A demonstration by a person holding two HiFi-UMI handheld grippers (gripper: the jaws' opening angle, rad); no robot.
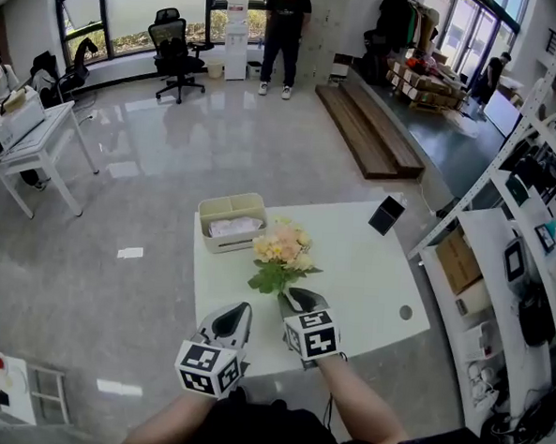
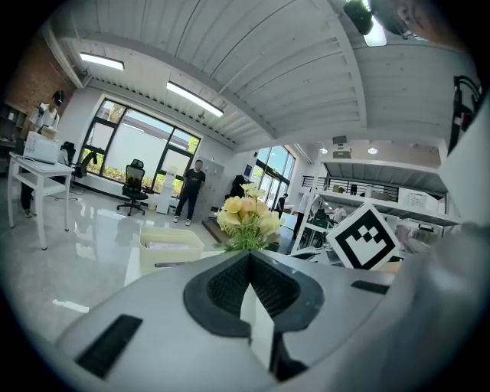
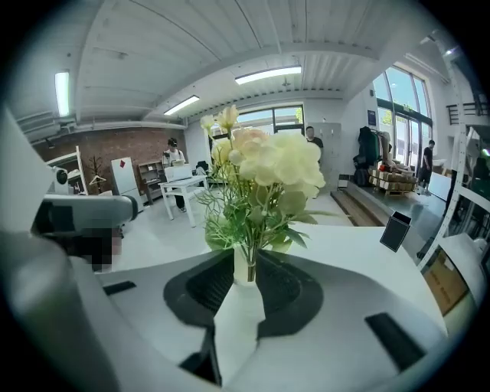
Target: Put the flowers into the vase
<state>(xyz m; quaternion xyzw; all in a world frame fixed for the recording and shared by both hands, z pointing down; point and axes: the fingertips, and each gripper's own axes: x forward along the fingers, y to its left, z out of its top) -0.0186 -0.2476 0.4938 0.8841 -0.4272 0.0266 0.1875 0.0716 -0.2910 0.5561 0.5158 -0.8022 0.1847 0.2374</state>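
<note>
A bunch of pale yellow and peach flowers (image 1: 281, 249) with green leaves stands upright on the white table (image 1: 369, 269). In the right gripper view the flowers (image 3: 264, 172) have their stems in a narrow white vase (image 3: 243, 269). My right gripper (image 3: 243, 264) is open, its jaws partly apart with the vase's neck between the fingertips. In the head view the right gripper (image 1: 292, 297) sits just below the leaves, which hide the vase. My left gripper (image 1: 238, 312) rests to the left and nearer me, shut and empty. The left gripper view (image 2: 249, 260) shows the flowers (image 2: 246, 218) beyond its tips.
A beige basket (image 1: 231, 221) holding white papers stands at the table's far left corner. A small black stand (image 1: 387, 215) sits at the far right edge. White shelving (image 1: 509, 277) flanks the table's right side. A person (image 1: 287, 29) stands far off on the grey floor.
</note>
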